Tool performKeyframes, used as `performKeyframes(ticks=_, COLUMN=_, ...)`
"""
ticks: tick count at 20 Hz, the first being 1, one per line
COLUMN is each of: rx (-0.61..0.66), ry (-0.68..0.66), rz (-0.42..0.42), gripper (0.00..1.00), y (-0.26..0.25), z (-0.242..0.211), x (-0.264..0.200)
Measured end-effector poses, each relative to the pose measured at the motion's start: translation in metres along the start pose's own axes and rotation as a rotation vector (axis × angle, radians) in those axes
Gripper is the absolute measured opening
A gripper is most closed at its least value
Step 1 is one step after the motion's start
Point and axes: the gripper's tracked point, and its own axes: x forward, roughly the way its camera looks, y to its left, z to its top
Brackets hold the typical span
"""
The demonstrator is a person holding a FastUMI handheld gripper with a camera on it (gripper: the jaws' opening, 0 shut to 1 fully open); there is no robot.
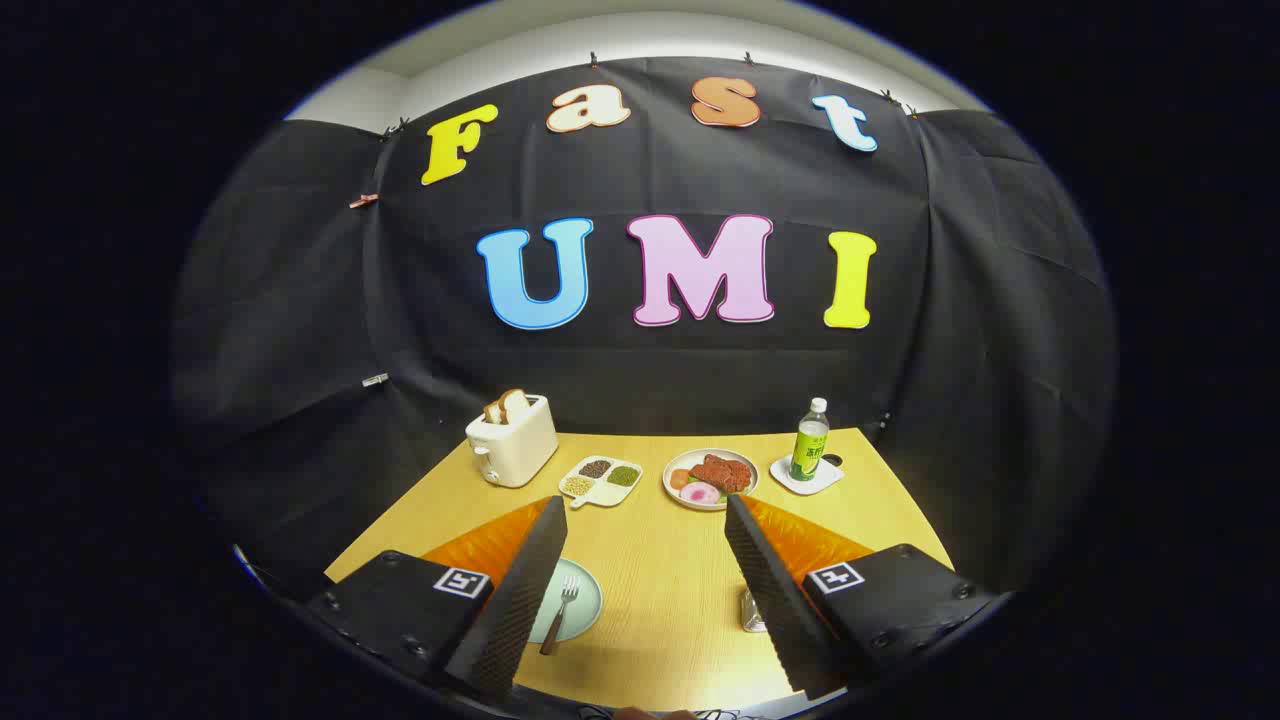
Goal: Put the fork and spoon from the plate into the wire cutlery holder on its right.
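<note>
A pale green plate [585, 592] lies on the yellow table, partly hidden behind my left finger [520, 590]. A fork [560, 615] with a brown handle rests on it, tines pointing away from me. The spoon is hidden. A small part of the wire cutlery holder [752, 612] peeks out beside my right finger [775, 590]. My gripper [645, 510] hangs above the table between plate and holder, open wide, with nothing between its fingers.
Farther back on the table stand a white toaster [512, 440] with bread, a divided dish of grains [600, 478], a plate of food [710, 478] and a green bottle [811, 440] on a white coaster [806, 478]. Black cloth walls the booth.
</note>
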Motion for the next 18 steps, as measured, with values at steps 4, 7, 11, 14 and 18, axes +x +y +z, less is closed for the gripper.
performKeyframes(ticks=4, rx=0.011, ry=0.004, rz=-0.024, gripper=0.99, y=-0.006, z=-0.002, x=-0.003)
performKeyframes(ticks=7, rx=0.011, ry=0.013, rz=-0.032, gripper=0.99, y=-0.007, z=-0.005, x=-0.004)
performKeyframes(ticks=11, rx=0.009, ry=0.026, rz=-0.030, gripper=0.99, y=-0.002, z=-0.009, x=-0.001)
performKeyframes(ticks=14, rx=0.002, ry=0.038, rz=-0.029, gripper=0.99, y=0.002, z=-0.012, x=0.001)
performKeyframes(ticks=18, rx=0.017, ry=0.063, rz=-0.006, gripper=0.99, y=0.012, z=-0.017, x=0.010)
